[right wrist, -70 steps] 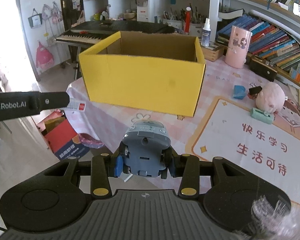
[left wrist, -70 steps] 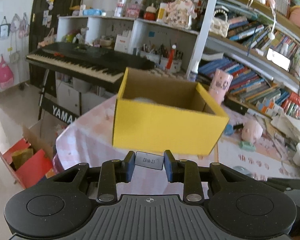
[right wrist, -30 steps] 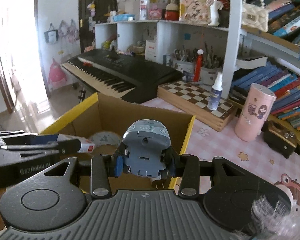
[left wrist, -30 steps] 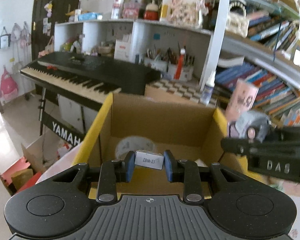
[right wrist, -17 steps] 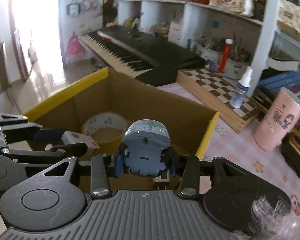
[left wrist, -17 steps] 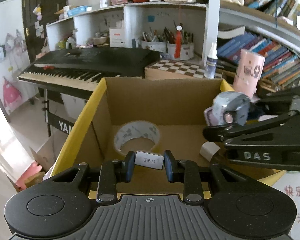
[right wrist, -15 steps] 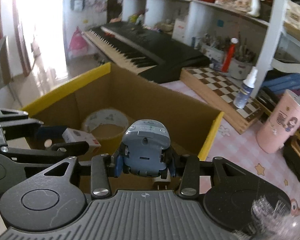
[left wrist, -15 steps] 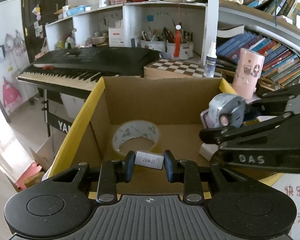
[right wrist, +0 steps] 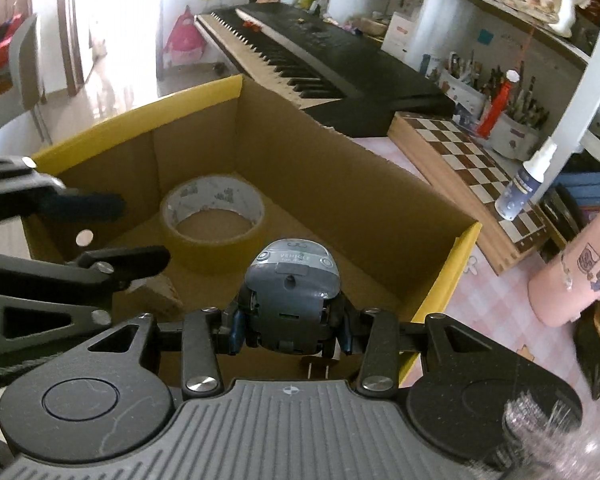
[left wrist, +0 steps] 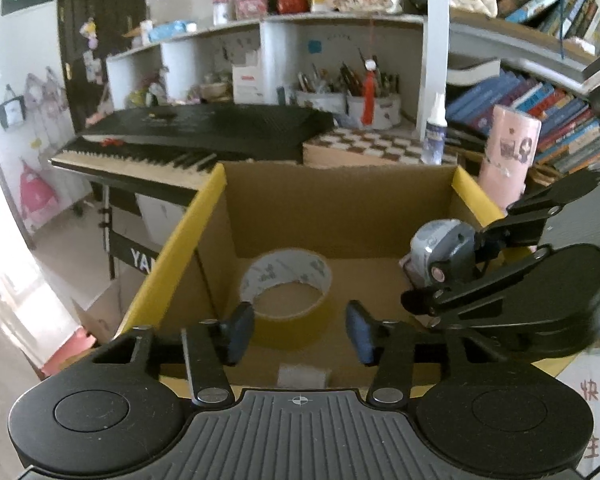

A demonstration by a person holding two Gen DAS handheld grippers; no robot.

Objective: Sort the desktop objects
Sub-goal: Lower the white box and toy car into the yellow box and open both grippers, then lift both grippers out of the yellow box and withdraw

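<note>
The left gripper [left wrist: 298,330] hangs over the near wall of the box [left wrist: 188,236], tilted down into it. Its jaws have just been opening and now stand apart with nothing between them. A small white packet [left wrist: 303,376], blurred, shows below the gap at 6 o'clock, just above the gripper's body; whether it has reached the box floor cannot be told. The tape roll [left wrist: 286,294] lies flat on the floor, straight ahead of the spread fingers at 12 o'clock.

The right gripper [right wrist: 290,330] reaches in over the box's right rim [right wrist: 448,276], pointing steeply down and rolled to one side. It is clenched on a grey toy car [right wrist: 290,304], pads pressing both its flanks, the car's rear facing the camera. In the left view it enters from 3 o'clock, the car [left wrist: 440,258] held above the floor near the right wall. In the right view the left gripper's fingers [right wrist: 80,206] come in from 9 o'clock, with the tape roll [right wrist: 212,220] at 11 o'clock beyond the car.
</note>
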